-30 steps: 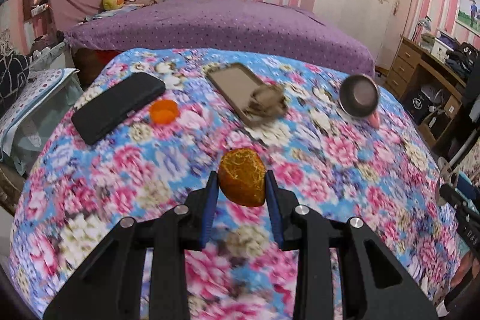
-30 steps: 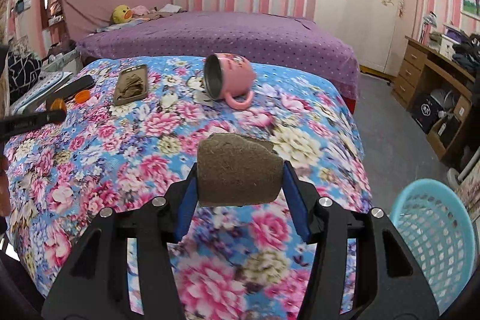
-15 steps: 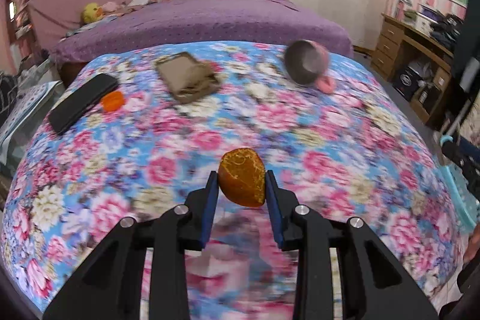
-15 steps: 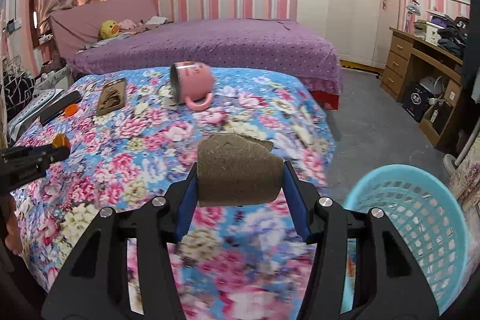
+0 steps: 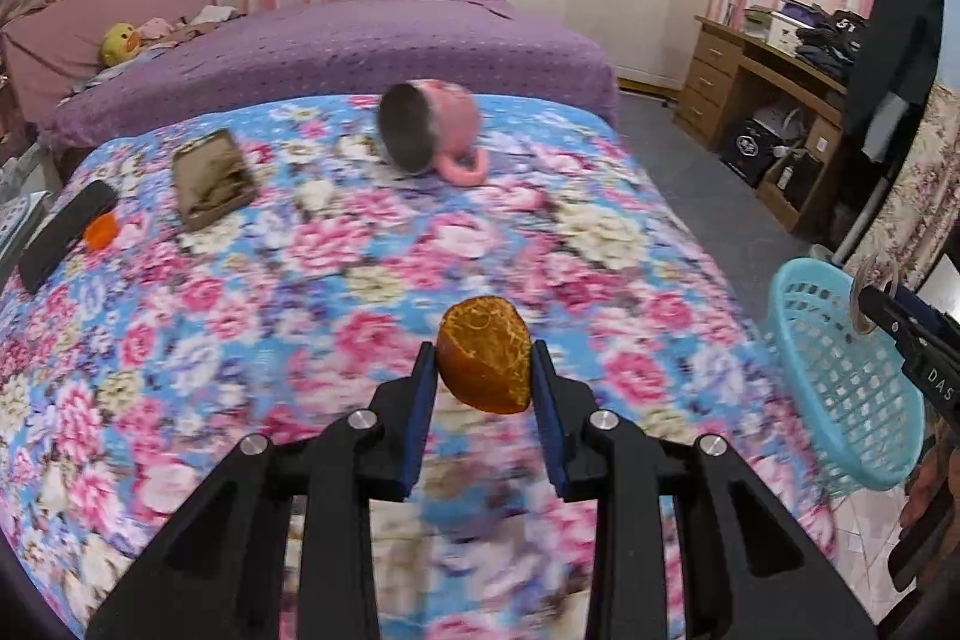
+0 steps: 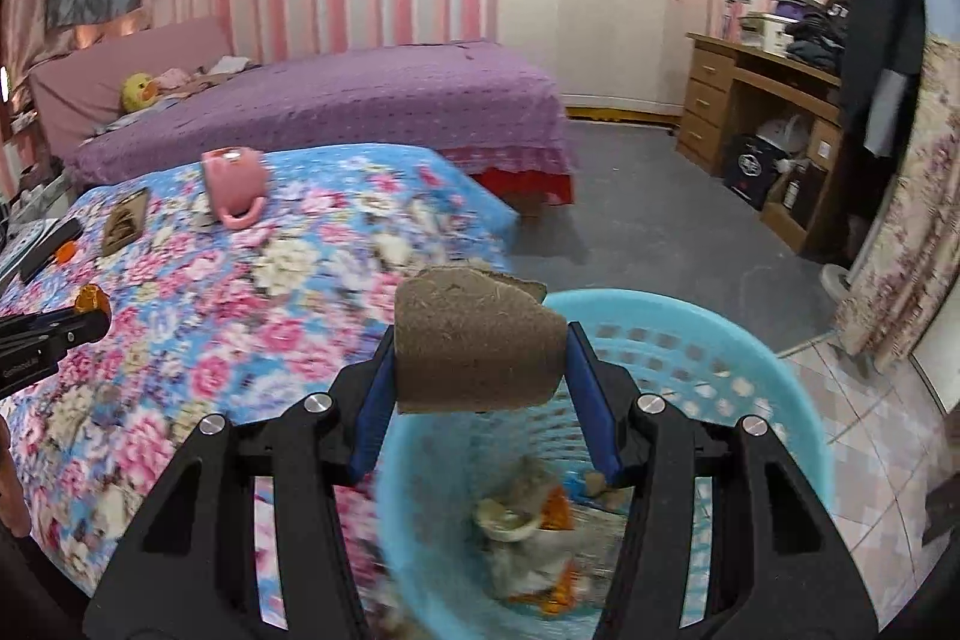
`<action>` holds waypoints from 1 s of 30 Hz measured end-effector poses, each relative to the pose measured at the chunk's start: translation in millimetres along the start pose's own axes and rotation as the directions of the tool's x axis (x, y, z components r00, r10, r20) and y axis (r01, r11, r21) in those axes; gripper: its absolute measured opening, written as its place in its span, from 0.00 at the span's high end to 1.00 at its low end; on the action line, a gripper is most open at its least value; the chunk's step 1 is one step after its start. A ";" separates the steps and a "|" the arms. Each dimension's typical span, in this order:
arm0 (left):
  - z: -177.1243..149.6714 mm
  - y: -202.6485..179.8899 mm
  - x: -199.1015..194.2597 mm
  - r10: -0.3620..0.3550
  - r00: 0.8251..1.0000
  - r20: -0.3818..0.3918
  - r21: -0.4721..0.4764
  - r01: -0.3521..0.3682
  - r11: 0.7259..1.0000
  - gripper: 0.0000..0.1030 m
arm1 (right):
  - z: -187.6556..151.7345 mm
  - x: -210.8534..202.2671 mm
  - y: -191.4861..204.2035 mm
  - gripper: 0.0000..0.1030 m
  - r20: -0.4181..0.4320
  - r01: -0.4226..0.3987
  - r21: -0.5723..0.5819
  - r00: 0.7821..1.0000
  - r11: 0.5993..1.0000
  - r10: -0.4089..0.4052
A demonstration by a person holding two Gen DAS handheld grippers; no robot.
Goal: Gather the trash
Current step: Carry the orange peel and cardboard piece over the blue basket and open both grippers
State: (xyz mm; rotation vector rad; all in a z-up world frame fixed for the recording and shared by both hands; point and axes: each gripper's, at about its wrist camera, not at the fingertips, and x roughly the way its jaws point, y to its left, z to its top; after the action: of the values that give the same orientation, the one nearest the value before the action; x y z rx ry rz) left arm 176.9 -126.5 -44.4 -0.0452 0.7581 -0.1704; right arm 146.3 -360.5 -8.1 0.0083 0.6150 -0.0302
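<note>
Over the blue basket [image 6: 774, 364], the right gripper [image 6: 480, 358] has its blue pads pressed on both sides of a brownish scrap of cardboard [image 6: 474, 346], so it's clamped partway with the piece wedged in between. The basket sits on the floor right off the near right corner of the flowery bed [image 6: 180, 280], and there's already some crumpled trash [image 6: 528, 526] in the bottom of it.

The left gripper [image 5: 483, 370] is pinching an orange peel [image 5: 485, 361] between its pads, closed down fairly narrow around it, hanging above the near edge of the bed. From that view the basket [image 5: 840, 370] is off to the right, past the bed's right edge.

Stuff on the bed: a pink mug [image 5: 429, 133] tipped on its side near the far edge, a flat brown tray thing [image 5: 213, 178] with something crumpled on it toward the far left corner, and a black remote-looking thing [image 5: 66, 232] at the left edge with a small orange bit [image 5: 100, 230] right beside it.
</note>
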 end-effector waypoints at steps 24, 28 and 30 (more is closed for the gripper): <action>2.7 -185.9 31.0 -0.222 0.975 -0.014 0.200 0.220 0.955 0.69 | -33.0 -17.9 -127.0 0.48 -0.035 0.154 0.177 0.988 0.972 -0.150; -1.6 -207.6 34.1 -0.238 0.971 -0.021 0.223 0.237 0.945 0.69 | -34.6 -18.7 -136.6 0.48 -0.035 0.164 0.200 0.986 0.966 -0.160; -2.5 -216.5 34.8 -0.240 0.971 -0.021 0.234 0.238 0.943 0.68 | -35.7 -19.1 -140.5 0.48 -0.035 0.167 0.209 0.986 0.964 -0.163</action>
State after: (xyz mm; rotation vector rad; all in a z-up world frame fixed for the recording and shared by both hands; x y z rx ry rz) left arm 170.2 -345.7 -47.8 0.0877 0.7189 -0.4903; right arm 105.8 -499.8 -26.0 0.1639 0.6270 -0.2576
